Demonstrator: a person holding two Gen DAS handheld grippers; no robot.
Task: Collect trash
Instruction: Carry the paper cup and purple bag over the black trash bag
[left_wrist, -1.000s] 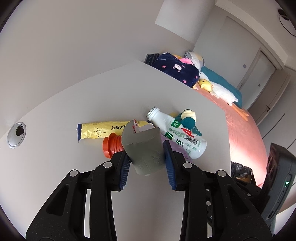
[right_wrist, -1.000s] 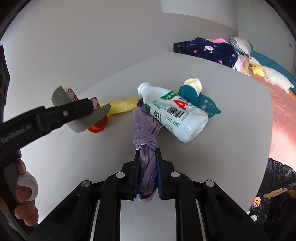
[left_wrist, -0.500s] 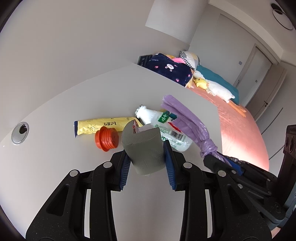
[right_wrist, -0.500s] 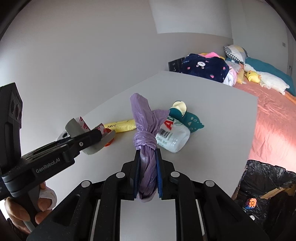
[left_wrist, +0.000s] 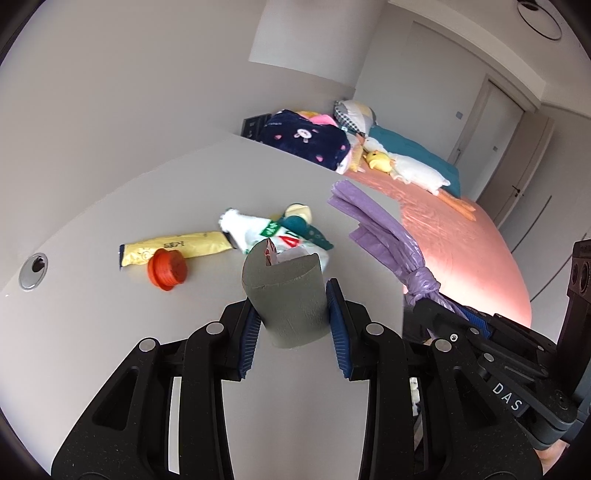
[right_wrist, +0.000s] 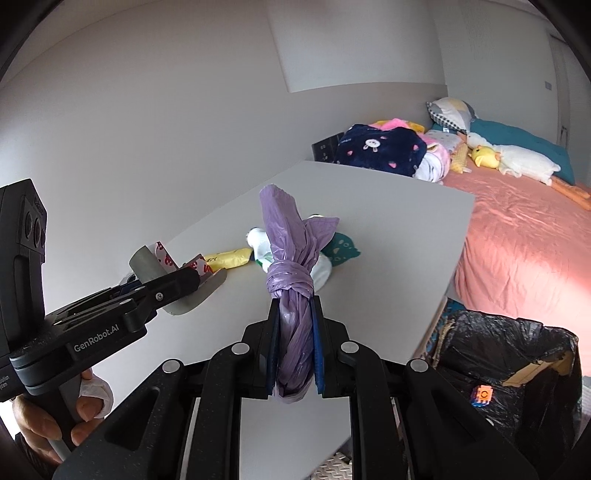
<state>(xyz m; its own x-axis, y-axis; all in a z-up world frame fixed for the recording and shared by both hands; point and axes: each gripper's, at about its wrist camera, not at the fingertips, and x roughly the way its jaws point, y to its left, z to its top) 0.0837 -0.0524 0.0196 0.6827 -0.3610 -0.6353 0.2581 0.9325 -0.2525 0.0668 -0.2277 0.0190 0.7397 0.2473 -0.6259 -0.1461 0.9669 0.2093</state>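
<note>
Overhanging table edge (right_wrist: 458, 258): purple bag (right_wrist: 295, 332), clawed.

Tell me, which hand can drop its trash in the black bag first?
Probably the right. The right gripper, holding the purple knotted bag, has the black bin bag close beside it. The left gripper, holding the grey cup, sits farther over.

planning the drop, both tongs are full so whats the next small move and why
Probably swing the right tongs toward the black bin bag beside the table and let go over it. They are shut on the knotted purple bag, held up off the table, and the bin's mouth gapes just below to the right. The left tongs, shut on the grey cup, could follow.
</note>
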